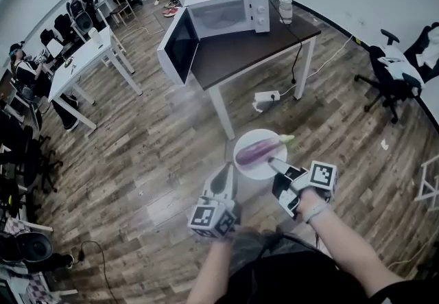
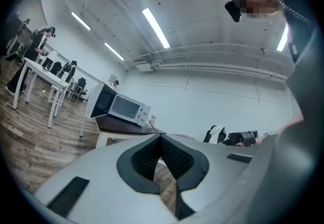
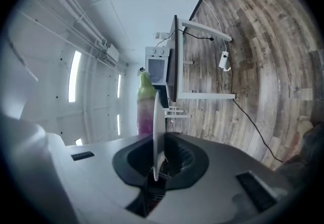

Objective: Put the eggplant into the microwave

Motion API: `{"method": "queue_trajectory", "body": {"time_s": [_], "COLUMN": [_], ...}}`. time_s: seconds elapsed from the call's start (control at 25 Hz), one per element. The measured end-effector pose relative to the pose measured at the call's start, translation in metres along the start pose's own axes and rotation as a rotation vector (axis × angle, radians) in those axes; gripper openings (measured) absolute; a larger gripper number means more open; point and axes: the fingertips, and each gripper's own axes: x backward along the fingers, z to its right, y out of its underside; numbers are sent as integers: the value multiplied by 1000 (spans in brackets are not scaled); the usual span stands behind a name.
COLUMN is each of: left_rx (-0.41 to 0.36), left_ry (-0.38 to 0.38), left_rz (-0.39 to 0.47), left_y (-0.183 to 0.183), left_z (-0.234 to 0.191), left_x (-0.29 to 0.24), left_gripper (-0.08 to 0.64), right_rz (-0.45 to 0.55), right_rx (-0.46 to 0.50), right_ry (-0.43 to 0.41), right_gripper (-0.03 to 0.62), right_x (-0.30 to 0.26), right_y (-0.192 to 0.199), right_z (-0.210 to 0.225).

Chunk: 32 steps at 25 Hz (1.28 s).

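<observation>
Right claw (image 1: 276, 162) pinches plate (image 1: 248, 171) bearing eggplant (image 1: 257, 151).

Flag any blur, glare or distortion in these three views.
Head view: left claw, right claw and plate smeared, room sharper. Left gripper view: fisheye bend, dark corners, bright ceiling strips. Right gripper view: turned sideways, plate rim blurred close up.

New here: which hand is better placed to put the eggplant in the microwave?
Right, probably: the right gripper has its jaws shut on the plate carrying the eggplant; the left gripper is empty beside it.
</observation>
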Motion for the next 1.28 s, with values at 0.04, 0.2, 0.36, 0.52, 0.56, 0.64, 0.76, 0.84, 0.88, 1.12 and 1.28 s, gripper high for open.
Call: {"method": "queue_trajectory", "body": {"time_s": [0.04, 0.2, 0.36, 0.52, 0.56, 0.64, 0.76, 0.84, 0.88, 1.12, 1.28], "left_rx": [3, 7, 10, 6, 4, 3, -5, -13, -15, -34, -37], "left_ry": [-5, -18, -29, -19, -14, -4, 4, 4, 5, 25, 44], "left_rz": [2, 1, -5, -17, -21, -25, -33, -36, -36, -46, -51], "left_y": [-1, -2, -1, -2, -3, -5, -10, -17, -21, -43, -53], "left_z": [-1, -6, -17, -28, -31, -38, -53, -65, -71, -105, -124], "left_x": [-3, -16, -29, -50, -56, -69, -89, -105, -113, -161, -189], "left_gripper": [2, 3, 2, 3, 2, 2, 3, 3, 3, 2, 2], "right_rz": [-2, -1, -1, -8, -9, -11, -13, -18, -22, -26, -14], "right_rx": [-4, -14, -16, -10, -10, -9, -8, -7, -6, -6, -7], "right_ry": [-1, -5, -4, 4, 3, -2, -3, -2, -3, -14, -11], "right_gripper": [26, 26, 27, 26, 26, 26, 28, 28, 28, 28, 28], "right_x": [-2, -13, -28, -47, -52, -64, -84, -99, -108, -162, -194], "right_y": [-4, -20, -35, -48, -51, -60, -75, -84, -89, -117, -136], "right_z": [0, -1, 0, -2, -4, -5, -7, -10, -13, -26, -30]}}
